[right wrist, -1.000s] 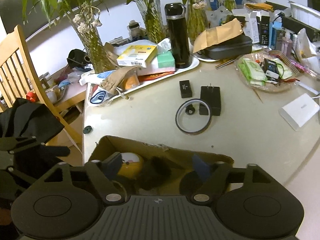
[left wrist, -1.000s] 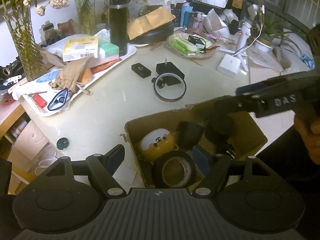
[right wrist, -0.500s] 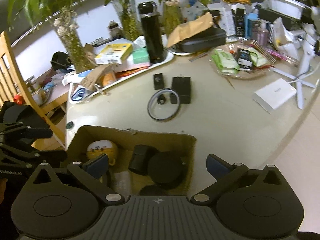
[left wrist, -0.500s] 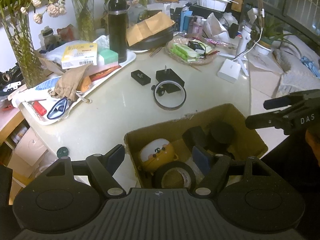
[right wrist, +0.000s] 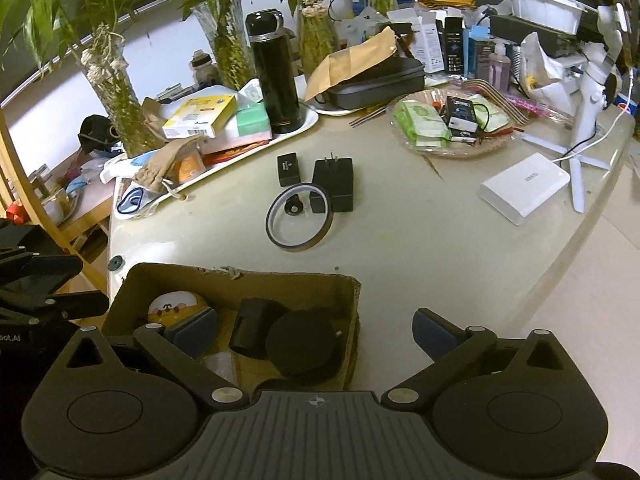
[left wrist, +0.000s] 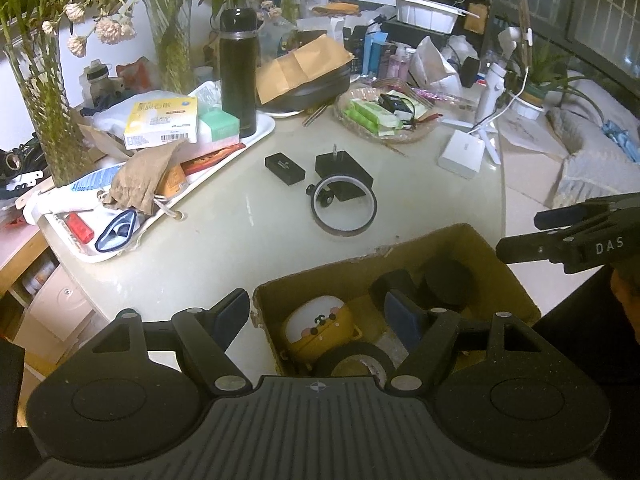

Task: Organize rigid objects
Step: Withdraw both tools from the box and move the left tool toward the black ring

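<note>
A cardboard box (left wrist: 500, 256) (right wrist: 240, 280) stands at the table's near edge. In it lie a yellow cartoon case (left wrist: 320, 324), a black tape roll (left wrist: 352, 360), a round black puck (right wrist: 304, 344) and a black block (right wrist: 252, 326). On the table beyond lie a thin tape ring (left wrist: 346, 210) (right wrist: 300, 216), a black plug adapter (right wrist: 334, 180) and a small black box (right wrist: 289, 168). My left gripper (left wrist: 320, 312) is open and empty over the box's left part. My right gripper (right wrist: 314, 330) is open and empty over the box's right edge.
A white tray (left wrist: 260, 136) at the left holds boxes, a brown pouch and a tall black flask (left wrist: 238, 72). Glass vases with plants stand behind. A snack dish (right wrist: 452, 128) and a white box (right wrist: 524, 188) sit at the right. A wooden chair (right wrist: 24, 168) is at the left.
My right gripper has opened, left the black puck in the box, and drawn back to the right of it. My left gripper has hardly moved.
</note>
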Demonstrator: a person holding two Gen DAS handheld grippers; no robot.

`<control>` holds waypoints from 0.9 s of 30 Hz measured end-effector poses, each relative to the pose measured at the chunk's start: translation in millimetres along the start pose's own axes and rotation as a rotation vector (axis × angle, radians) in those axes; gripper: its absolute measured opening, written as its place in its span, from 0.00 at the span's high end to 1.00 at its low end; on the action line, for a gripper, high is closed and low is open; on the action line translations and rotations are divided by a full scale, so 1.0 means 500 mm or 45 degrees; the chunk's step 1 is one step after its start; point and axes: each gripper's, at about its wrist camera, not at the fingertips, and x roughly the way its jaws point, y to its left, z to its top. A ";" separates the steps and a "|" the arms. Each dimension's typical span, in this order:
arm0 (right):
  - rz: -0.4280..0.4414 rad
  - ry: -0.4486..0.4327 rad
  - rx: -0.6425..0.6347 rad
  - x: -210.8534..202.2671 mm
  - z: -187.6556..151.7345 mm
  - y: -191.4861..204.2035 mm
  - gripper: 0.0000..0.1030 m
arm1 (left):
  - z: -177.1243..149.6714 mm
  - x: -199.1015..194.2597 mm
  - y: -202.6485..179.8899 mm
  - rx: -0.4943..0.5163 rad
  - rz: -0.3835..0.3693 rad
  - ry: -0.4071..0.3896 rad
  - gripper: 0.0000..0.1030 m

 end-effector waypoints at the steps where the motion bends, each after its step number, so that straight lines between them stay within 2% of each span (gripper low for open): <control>1: -0.002 -0.002 0.001 0.001 0.000 0.000 0.00 | 0.001 0.001 0.001 -0.003 -0.002 -0.006 0.28; 21: -0.024 0.013 -0.005 0.021 0.014 -0.011 0.00 | 0.031 0.035 0.005 0.030 -0.013 -0.059 0.28; 27: -0.027 -0.016 -0.002 0.028 0.018 -0.019 0.00 | 0.039 0.051 0.009 0.035 -0.030 -0.071 0.28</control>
